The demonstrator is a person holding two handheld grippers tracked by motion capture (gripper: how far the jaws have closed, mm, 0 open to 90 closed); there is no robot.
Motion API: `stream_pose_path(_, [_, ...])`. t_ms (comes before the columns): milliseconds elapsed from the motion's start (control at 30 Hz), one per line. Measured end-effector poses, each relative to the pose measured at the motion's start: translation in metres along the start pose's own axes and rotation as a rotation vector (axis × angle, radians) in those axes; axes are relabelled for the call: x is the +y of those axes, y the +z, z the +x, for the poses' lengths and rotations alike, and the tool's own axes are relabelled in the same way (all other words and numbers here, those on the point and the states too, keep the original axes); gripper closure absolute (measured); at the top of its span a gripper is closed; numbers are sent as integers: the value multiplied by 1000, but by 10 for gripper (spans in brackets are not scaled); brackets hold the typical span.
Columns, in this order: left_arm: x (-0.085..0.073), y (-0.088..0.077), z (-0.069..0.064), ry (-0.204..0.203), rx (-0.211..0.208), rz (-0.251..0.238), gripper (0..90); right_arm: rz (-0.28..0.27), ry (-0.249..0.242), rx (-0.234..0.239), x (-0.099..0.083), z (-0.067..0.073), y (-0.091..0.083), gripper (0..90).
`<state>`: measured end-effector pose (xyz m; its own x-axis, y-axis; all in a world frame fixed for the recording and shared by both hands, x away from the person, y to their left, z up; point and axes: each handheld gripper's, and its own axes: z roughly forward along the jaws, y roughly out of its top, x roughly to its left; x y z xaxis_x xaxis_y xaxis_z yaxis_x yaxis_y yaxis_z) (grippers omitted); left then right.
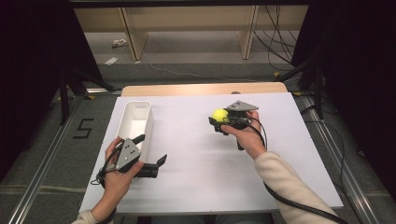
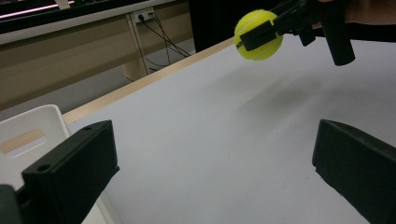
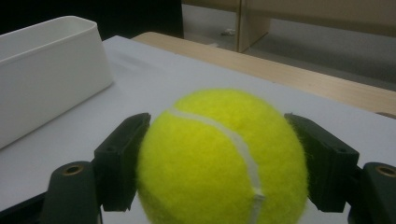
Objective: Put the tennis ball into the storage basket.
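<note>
White sheeting covers the table, smooth and matte, with a strip of pale wood showing along its far edge. Nearest the person, the left gripper rests low by the table's left side, its two blocky black jaws spread wide with nothing between them. Just beyond it lies a white plastic bin, a long rectangular trough with rounded corners whose long axis runs away from the person. Farther out and to the right, the right gripper is held above the sheet, aimed leftward toward the bin, its jaws pinching a yellow tennis ball on opposite sides. Being round, the ball has no long axis; its fuzzy felt carries a curved white seam running down toward the camera in the right gripper view. Beyond the table stand wooden shelf legs on grey carpet.
</note>
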<state>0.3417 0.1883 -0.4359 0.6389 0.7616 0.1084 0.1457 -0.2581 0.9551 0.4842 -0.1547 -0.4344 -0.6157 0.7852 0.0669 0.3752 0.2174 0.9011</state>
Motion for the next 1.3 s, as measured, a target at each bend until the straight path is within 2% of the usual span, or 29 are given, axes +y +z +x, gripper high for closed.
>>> stream_pose_path(800, [0,0,0,0,1,-1,0,-7,-21,23,4,11,0,265])
stream_pose_path(1300, [0,0,0,3,2,-2,0,-3,-12,50,4,16,0,264])
